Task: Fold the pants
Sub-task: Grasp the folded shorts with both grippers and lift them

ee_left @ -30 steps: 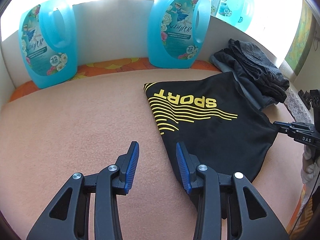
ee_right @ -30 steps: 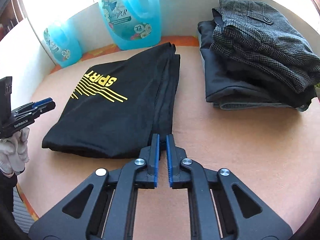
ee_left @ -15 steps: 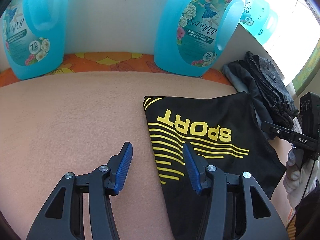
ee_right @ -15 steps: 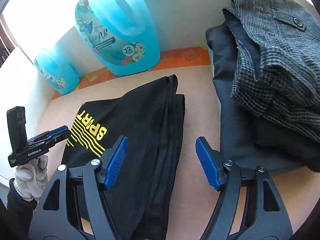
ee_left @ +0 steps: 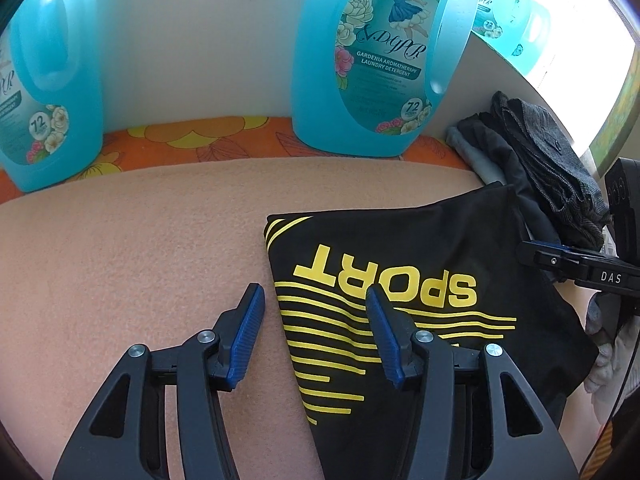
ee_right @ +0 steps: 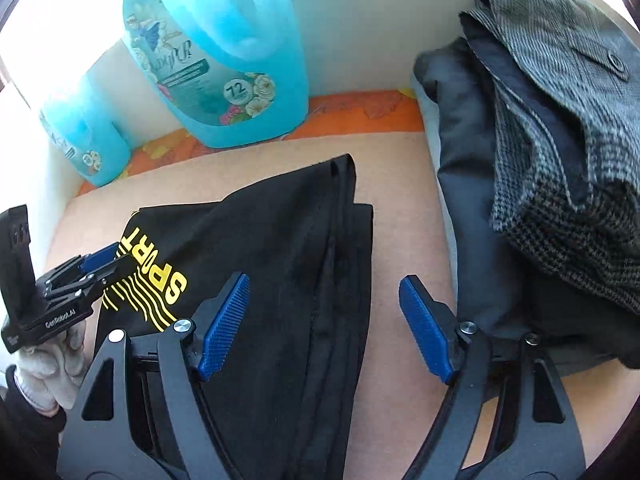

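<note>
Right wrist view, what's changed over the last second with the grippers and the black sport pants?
The right gripper went from jaws nearly shut to wide open and moved in over the folded edge of the black pants. The left gripper, open throughout, advanced to the pants' printed edge. Neither holds anything. The pants, the folded clothes pile and the detergent jugs stayed in place.

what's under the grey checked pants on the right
Under the grey checked pants lies a dark folded garment, with a lighter grey-blue layer at the bottom on the pink blanket. Whether anything else is hidden in the pile cannot be seen.
</note>
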`<move>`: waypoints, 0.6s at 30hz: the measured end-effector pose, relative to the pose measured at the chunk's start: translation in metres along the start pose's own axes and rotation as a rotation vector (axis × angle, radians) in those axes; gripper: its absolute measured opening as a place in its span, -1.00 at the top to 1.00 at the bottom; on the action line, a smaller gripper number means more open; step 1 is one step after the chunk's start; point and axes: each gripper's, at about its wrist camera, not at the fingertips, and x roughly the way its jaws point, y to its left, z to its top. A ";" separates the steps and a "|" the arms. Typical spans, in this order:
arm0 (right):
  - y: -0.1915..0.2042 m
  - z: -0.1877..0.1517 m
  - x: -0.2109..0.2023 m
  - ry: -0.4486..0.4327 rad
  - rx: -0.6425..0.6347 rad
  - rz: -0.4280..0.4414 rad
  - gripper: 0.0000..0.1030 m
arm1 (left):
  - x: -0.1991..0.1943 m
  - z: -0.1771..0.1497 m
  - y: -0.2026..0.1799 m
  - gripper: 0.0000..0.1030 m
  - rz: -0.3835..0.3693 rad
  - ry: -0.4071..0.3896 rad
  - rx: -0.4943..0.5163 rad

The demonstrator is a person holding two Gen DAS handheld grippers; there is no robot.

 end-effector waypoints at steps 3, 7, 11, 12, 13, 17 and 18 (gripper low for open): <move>0.002 -0.006 -0.004 -0.023 0.001 0.013 -0.53 | 0.000 -0.001 -0.001 0.02 -0.005 0.001 0.013; 0.000 -0.007 0.004 0.003 0.035 0.033 -0.52 | 0.000 -0.001 0.000 0.36 -0.003 -0.003 0.013; 0.005 -0.002 0.013 0.006 0.000 0.002 -0.52 | 0.002 0.002 0.004 0.41 -0.030 0.001 0.000; 0.006 0.000 0.014 0.006 -0.003 -0.001 -0.52 | 0.002 0.002 0.005 0.41 -0.036 0.002 -0.007; 0.006 0.002 0.016 0.008 -0.005 -0.003 -0.52 | 0.003 0.003 0.006 0.41 -0.041 0.003 -0.017; 0.007 0.007 0.021 0.017 -0.024 0.009 -0.52 | 0.004 0.004 0.007 0.41 -0.041 -0.010 -0.033; 0.006 0.007 0.021 0.015 -0.023 0.016 -0.45 | 0.005 0.004 0.006 0.41 -0.039 -0.012 -0.032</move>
